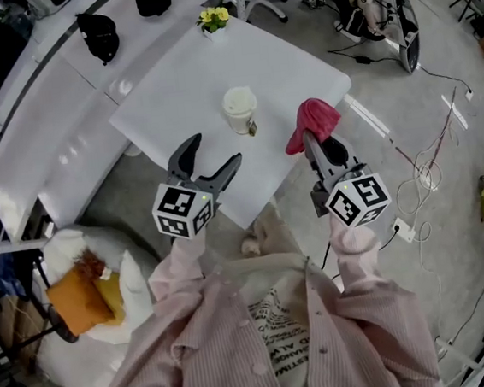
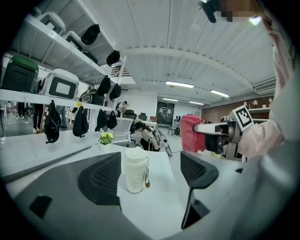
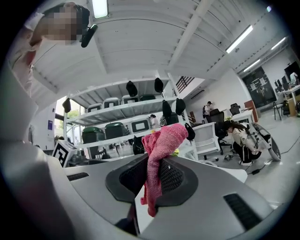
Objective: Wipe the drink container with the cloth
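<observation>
Cup [image 1: 239, 109] stands lidded mid-desk [image 1: 170, 84], contents unseen, ahead of the left claw [image 1: 216, 152], whose jaws gape wide and empty. Right claw [image 1: 317, 142] pinches the pink cloth [image 1: 313, 119]; its own view shows that grip but not the cup.

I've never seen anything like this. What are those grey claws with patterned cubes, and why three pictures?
There is no robot: a person holds a two-fingered grabbing tool in each hand. The head view looks down from a camera on the person's head; the other two look along each tool's fingers. On the white square table stand a white lidded drink cup and a small pot of yellow flowers. The right gripper pinches a pink knitted cloth. The left gripper is open and empty, the cup ahead of it.
</observation>
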Demonstrator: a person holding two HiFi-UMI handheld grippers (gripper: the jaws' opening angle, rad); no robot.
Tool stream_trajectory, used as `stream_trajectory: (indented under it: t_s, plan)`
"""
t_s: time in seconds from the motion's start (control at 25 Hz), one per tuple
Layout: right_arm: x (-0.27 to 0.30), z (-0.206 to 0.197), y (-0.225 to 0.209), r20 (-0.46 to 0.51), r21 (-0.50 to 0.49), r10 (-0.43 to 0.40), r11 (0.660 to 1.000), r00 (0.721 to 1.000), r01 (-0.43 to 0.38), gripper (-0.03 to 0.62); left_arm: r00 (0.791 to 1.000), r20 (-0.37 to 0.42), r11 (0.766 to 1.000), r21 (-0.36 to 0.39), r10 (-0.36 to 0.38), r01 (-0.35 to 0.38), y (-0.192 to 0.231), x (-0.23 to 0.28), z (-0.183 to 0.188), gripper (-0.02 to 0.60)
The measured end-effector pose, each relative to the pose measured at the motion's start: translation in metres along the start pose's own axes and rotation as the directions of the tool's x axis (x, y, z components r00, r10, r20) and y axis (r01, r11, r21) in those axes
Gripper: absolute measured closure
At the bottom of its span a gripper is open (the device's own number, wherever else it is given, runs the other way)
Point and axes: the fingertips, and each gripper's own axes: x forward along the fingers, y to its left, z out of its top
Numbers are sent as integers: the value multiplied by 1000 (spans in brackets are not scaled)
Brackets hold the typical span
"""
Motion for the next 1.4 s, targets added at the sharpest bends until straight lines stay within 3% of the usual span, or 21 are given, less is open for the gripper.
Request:
stream_trajectory:
  t_s: [0.48, 0.92, 1.16, 1.4]
  plan:
    - [89, 11, -43, -66, -45, 105, 993, 992, -109, 554, 994, -111, 1000, -11, -15, 14, 31, 82, -11, 212]
    - [141, 13, -53, -144, -157, 203, 962, 969, -225, 554, 976, -216, 1000, 5, -16, 17, 51, 118, -29, 210]
    - [170, 7, -42, -209, -283, 242, 913, 948, -295, 554, 967, -251, 999, 2, -37, 39, 55, 129, -40, 210]
    - [191, -3, -20, -286, -415, 270, 830, 920, -372, 554, 967, -246, 998, -3, -61, 62, 55, 135, -42, 212]
